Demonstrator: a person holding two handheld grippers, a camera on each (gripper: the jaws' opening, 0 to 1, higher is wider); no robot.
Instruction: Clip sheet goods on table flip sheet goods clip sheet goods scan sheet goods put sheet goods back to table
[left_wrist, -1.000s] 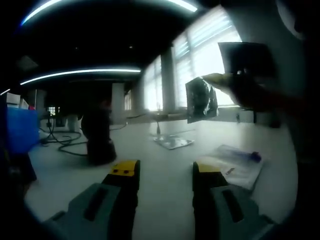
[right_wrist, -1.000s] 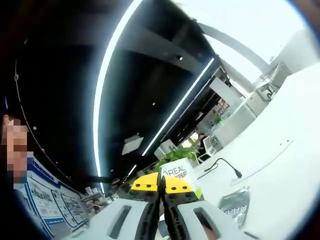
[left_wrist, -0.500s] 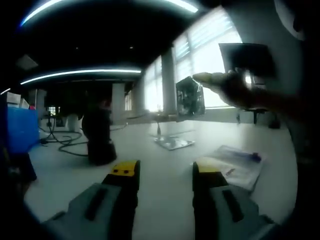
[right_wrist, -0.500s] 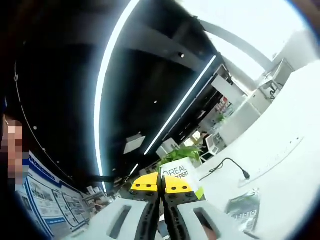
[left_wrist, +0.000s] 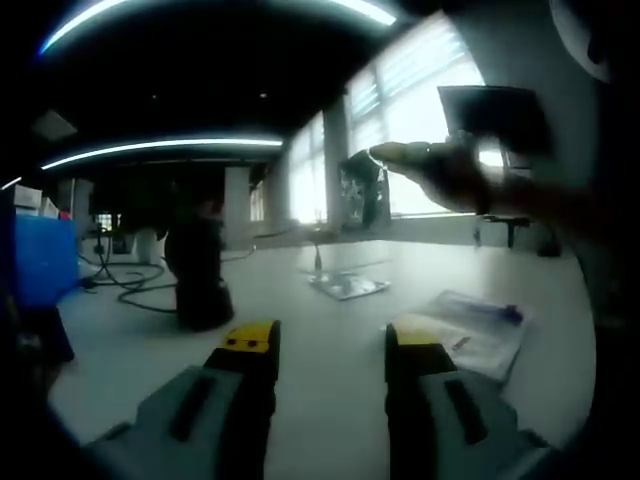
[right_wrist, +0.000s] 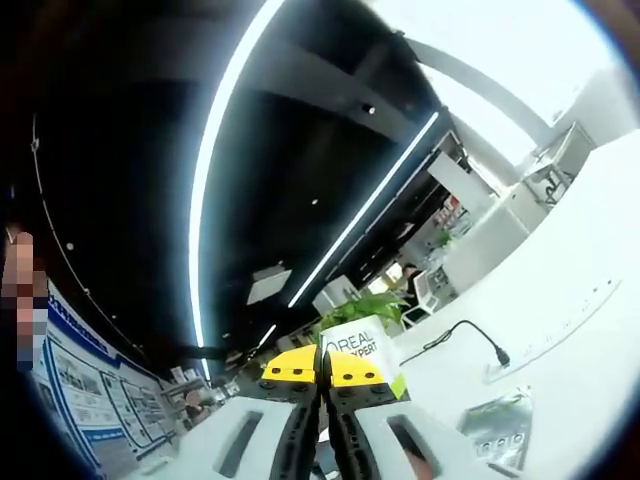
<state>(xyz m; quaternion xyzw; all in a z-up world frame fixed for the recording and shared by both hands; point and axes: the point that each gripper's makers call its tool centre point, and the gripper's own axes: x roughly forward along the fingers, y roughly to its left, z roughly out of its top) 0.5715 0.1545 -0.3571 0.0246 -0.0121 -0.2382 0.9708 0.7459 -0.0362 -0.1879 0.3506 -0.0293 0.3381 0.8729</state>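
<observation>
Jaws of our right gripper (right_wrist: 322, 368) pinch a white printed sachet (right_wrist: 360, 350), held aloft; our left gripper (left_wrist: 330, 345) gapes wide above the white table (left_wrist: 320, 320).

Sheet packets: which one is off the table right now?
The white-and-green packet clamped in the shut right tool, held up in the air. The silvery packet and the pale packet with blue print both lie flat on the table.
</observation>
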